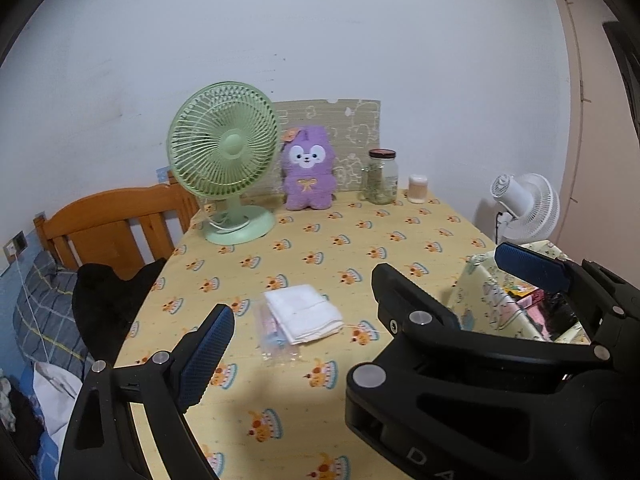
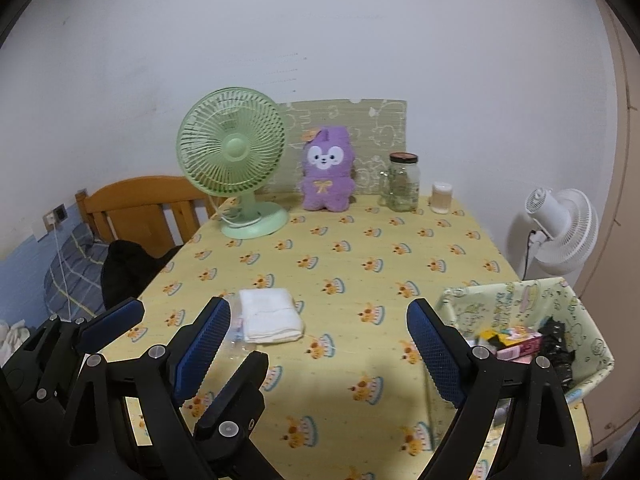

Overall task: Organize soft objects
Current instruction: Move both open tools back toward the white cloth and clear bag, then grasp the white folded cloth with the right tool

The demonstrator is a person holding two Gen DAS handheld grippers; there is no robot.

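Observation:
A folded white towel (image 1: 304, 312) (image 2: 270, 316) lies on the yellow patterned tablecloth (image 2: 360, 264), partly on a clear plastic bag (image 1: 276, 340). A purple plush toy (image 1: 306, 172) (image 2: 328, 170) stands upright at the table's far edge, against a green mat. My left gripper (image 1: 320, 312) is open and empty, short of the towel; the right gripper hides its right finger. My right gripper (image 2: 319, 306) (image 1: 442, 262) is also open and empty, just right of the towel. A patterned fabric basket (image 2: 520, 300) (image 1: 480, 292) holding small packets sits at the table's right side.
A green desk fan (image 2: 234, 160) stands at the back left, with a glass jar (image 2: 404, 182) and a small cup (image 2: 442, 198) at the back right. A white fan (image 2: 560, 232) is beyond the right edge. A wooden headboard (image 1: 112, 224), black cloth (image 1: 108, 300) and bedding lie to the left.

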